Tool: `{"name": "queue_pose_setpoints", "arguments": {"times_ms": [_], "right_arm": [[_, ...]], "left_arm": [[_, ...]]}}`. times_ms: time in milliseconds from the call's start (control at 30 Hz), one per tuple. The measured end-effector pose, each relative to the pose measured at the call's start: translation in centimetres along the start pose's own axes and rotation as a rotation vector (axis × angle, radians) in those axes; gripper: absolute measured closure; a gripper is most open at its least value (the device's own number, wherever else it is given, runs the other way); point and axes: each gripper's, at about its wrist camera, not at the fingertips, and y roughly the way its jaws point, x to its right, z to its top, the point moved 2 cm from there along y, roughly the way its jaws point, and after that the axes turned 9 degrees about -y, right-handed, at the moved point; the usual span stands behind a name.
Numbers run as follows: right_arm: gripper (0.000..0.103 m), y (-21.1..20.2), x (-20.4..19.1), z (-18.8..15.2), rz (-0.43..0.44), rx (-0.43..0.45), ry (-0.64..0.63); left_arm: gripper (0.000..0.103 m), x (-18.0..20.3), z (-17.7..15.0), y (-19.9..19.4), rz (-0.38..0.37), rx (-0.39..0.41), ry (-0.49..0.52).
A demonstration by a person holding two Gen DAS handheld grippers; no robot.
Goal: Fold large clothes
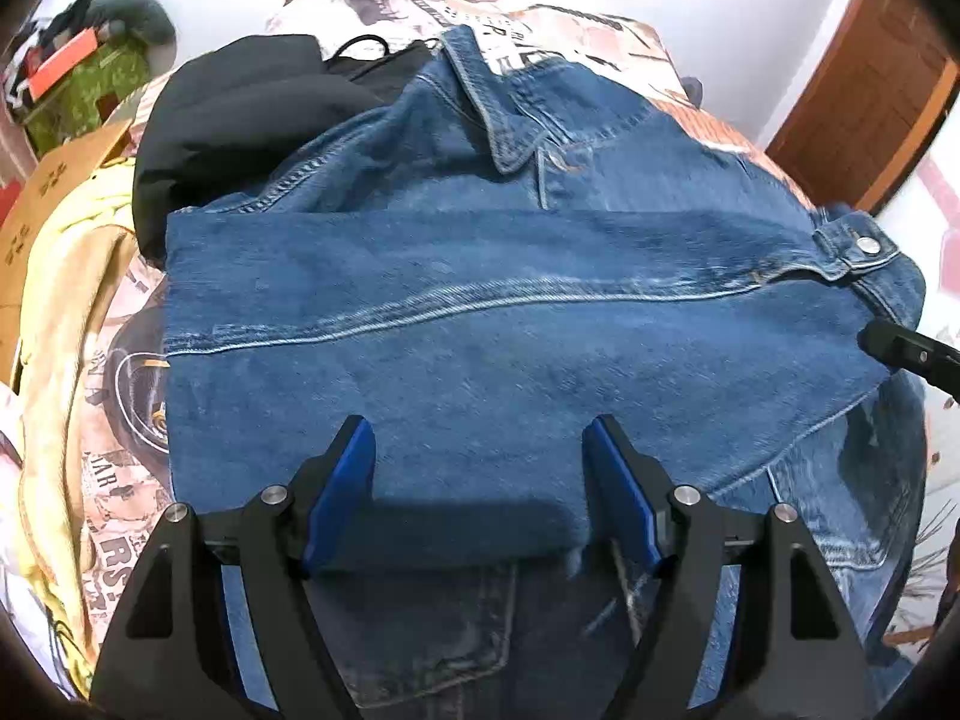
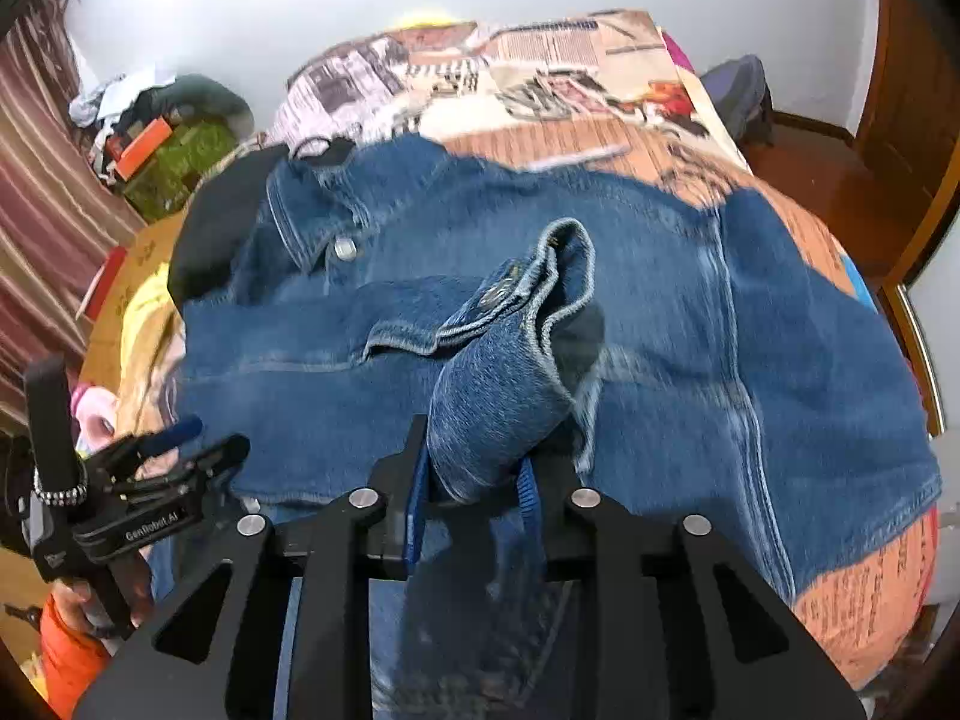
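A blue denim jacket [image 1: 480, 330] lies spread on a bed, collar [image 1: 486, 102] at the far side, with one sleeve folded flat across its body. My left gripper [image 1: 483, 468] hovers over the near part of that sleeve, its blue pads [image 1: 354, 480] wide apart and not pressing the cloth. In the right wrist view the jacket [image 2: 750, 330] fills the middle. My right gripper [image 2: 477, 462] is shut on the bunched end of the other sleeve [image 2: 504, 396], whose cuff [image 2: 558, 276] stands up beyond the jaws. The left gripper [image 2: 174, 438] shows at the jacket's left edge, held by a hand.
A black garment [image 1: 240, 108] and a yellow one [image 1: 60, 300] lie left of the jacket, by a cardboard box [image 1: 48, 192]. The printed bedsheet [image 2: 570, 90] stretches beyond. A wooden door [image 1: 870, 102] is at the right, a clutter pile [image 2: 174, 162] and curtain [image 2: 36, 180] at the left.
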Motion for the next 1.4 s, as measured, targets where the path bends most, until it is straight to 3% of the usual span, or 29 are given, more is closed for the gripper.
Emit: {"name": "queue_pose_setpoints", "arguments": {"times_ms": [233,500,700,833,1067,1400], "right_arm": [[0.068,-2.1,1.1,-0.9,0.014,-0.013,0.008],[0.067,-7.8,4.3,-1.1,-0.117,0.137,0.023],[0.053,-11.3,9.0,-2.0,-0.18,0.218,0.136],[0.051,-12.8,12.8,-3.6,-0.215,0.244,0.23],[0.051,-11.6,18.0,-6.4,-0.195,0.178,0.387],[0.051,-6.5,23.0,-10.4,-0.032,0.062,0.62]], "left_arm": [[0.03,0.3,-0.5,-0.7,0.027,0.002,0.001],[0.03,3.1,0.9,-4.3,0.022,0.092,0.056],[0.03,6.5,2.4,-7.5,-0.008,0.184,0.096],[0.03,9.1,3.0,-9.2,-0.043,0.234,0.124],[0.03,13.1,3.4,-9.4,-0.07,0.272,0.172],[0.03,16.1,2.9,-5.7,-0.077,0.189,0.203]]}}
